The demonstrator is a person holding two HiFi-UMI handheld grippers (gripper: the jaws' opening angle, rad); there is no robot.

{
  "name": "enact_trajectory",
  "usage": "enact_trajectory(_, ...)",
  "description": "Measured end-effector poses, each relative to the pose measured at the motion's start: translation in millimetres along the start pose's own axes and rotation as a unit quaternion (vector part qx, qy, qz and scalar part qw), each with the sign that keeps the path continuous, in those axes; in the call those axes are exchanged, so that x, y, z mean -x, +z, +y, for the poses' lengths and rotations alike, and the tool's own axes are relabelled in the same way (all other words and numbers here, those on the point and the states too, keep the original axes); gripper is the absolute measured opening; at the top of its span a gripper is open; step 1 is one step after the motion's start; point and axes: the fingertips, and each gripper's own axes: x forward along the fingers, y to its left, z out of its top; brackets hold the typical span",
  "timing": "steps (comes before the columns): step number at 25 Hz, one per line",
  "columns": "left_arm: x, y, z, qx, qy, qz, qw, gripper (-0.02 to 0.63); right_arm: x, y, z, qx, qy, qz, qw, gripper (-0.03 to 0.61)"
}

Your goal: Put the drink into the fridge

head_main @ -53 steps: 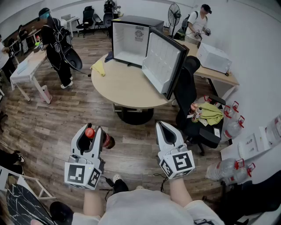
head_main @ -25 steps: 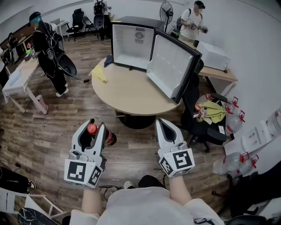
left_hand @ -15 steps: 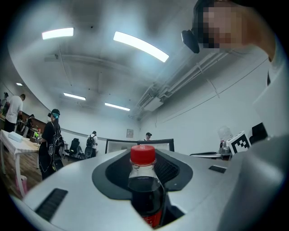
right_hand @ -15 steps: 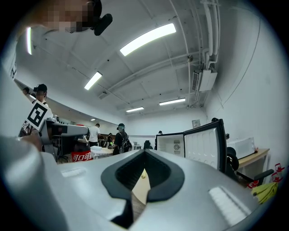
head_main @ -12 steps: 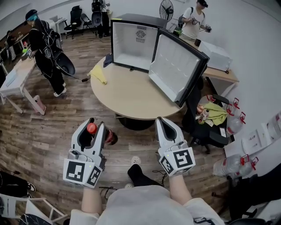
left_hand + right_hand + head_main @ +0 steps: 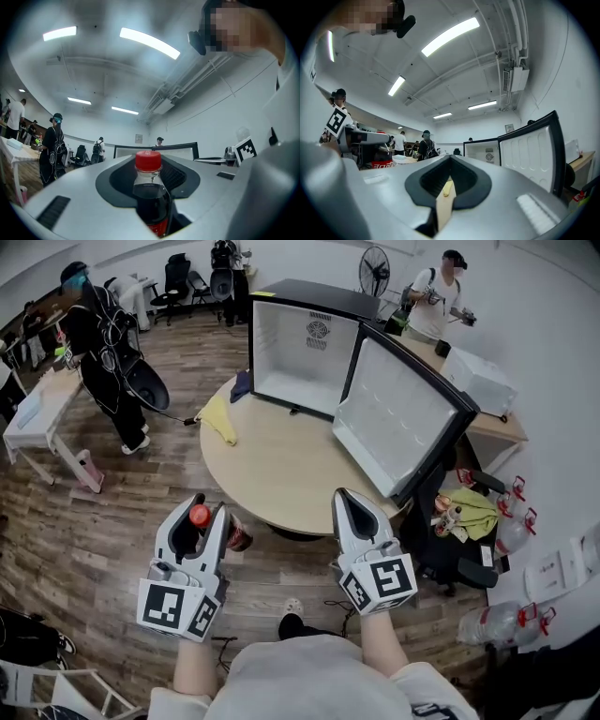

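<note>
Your left gripper (image 6: 206, 512) pinched the bottle (image 6: 151, 192) upright between its jaws; your right gripper (image 6: 345, 498) was pressed together, empty. You needed a steady, level carry to the fridge (image 6: 309, 362) ahead.

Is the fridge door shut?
No, the fridge has its door swung wide open on the round table.

I see a red cap and dark cola in my drink (image 6: 151, 197); the fridge (image 6: 305, 352) at twelve o'clock is black outside, white inside; worktop (image 6: 281, 465) pale tan.
</note>
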Motion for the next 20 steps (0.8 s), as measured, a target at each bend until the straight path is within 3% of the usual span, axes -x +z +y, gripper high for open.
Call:
enact_trajectory(9, -86, -5, 22, -0.003, 0.011, -0.008, 0.9999, 0.144, -67, -10, -59, 0.0, 0.008, -0.001, 1.0, 0.009)
enact_trajectory(20, -156, -19, 18, 0.006, 0.003, -0.007, 1.0, 0.144, -105, -28, -110, -0.018, 0.012, 0.0, 1.0, 0.009)
